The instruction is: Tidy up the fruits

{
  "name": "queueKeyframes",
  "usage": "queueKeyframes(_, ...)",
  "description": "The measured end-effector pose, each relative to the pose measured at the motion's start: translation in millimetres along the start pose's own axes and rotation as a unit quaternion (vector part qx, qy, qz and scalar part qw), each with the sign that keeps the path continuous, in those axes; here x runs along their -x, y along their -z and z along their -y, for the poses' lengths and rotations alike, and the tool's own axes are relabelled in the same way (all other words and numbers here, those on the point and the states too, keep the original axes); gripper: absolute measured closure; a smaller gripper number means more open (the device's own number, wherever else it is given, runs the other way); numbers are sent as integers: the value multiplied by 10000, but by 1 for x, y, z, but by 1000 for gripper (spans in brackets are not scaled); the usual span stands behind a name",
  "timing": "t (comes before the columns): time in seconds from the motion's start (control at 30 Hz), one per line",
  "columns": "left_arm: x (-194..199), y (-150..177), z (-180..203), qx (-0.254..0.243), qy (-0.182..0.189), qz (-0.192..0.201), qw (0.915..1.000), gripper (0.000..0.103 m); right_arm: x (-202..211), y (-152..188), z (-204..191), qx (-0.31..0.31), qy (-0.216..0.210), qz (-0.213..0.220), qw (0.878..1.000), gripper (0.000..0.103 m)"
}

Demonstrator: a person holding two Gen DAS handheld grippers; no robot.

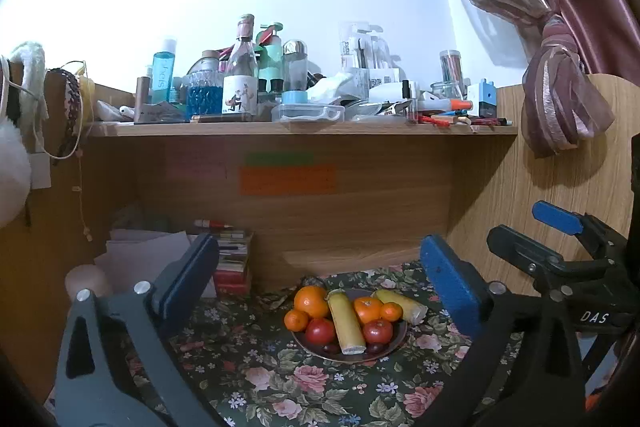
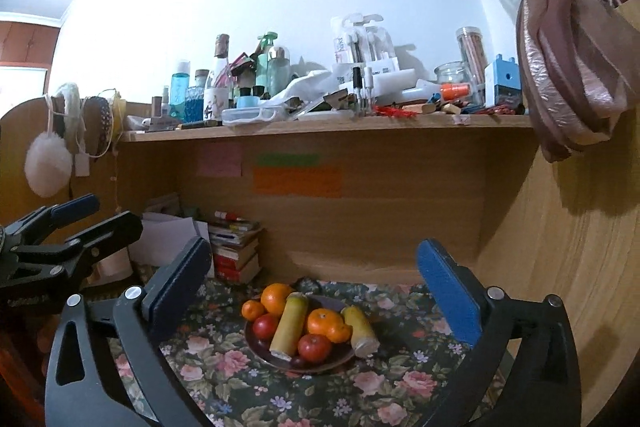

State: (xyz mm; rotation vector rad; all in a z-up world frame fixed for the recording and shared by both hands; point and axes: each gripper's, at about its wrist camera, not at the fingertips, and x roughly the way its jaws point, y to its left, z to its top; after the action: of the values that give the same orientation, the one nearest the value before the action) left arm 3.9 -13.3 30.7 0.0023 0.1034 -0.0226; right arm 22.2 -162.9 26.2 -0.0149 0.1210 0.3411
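A dark round plate (image 1: 394,345) (image 2: 342,357) on the floral cloth holds several oranges (image 1: 311,301) (image 2: 277,297), two red apples (image 1: 320,331) (image 2: 315,347) and two yellow corn cobs (image 1: 346,323) (image 2: 290,325); small dark fruits lie at its front. My left gripper (image 1: 320,287) is open and empty, held back from the plate. My right gripper (image 2: 316,291) is open and empty, also short of the plate. The right gripper shows at the right in the left wrist view (image 1: 532,231); the left gripper shows at the left in the right wrist view (image 2: 100,215).
A wooden desk alcove surrounds the floral cloth (image 1: 280,379) (image 2: 400,387). A stack of books (image 1: 232,259) (image 2: 234,251) and papers stands back left. A cluttered shelf (image 1: 304,129) (image 2: 328,125) with bottles hangs overhead. A tied curtain (image 1: 560,99) (image 2: 568,67) hangs at the right.
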Motion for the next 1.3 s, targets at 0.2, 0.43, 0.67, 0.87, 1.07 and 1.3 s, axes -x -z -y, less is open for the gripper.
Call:
queueKeyframes(0.2, 0, 1, -1, 6, 13, 2, 10000, 0, 1, 1, -1, 28, 45, 0, 10000, 0)
queueKeyframes(0.43, 2, -1, -2, 60, 7, 2, 10000, 0, 2, -1, -1, 40, 40, 29, 10000, 0)
queueKeyframes(0.67, 0, -1, -3, 109, -3, -11, 9999, 0, 3, -1, -3, 80, 64, 44, 9999, 0)
queueKeyframes(0.87, 0, 0, -2, 112, -5, -14, 9999, 0, 2, -2, -3, 66, 18, 24, 10000, 0)
queueKeyframes(1.07, 0, -1, -2, 118, -10, -16, 9999, 0, 2, -2, -3, 42, 1, 22, 10000, 0)
queueKeyframes(1.3, -2, 1, -1, 96, 14, -24, 10000, 0, 2, -2, -3, 43, 1, 19, 10000, 0)
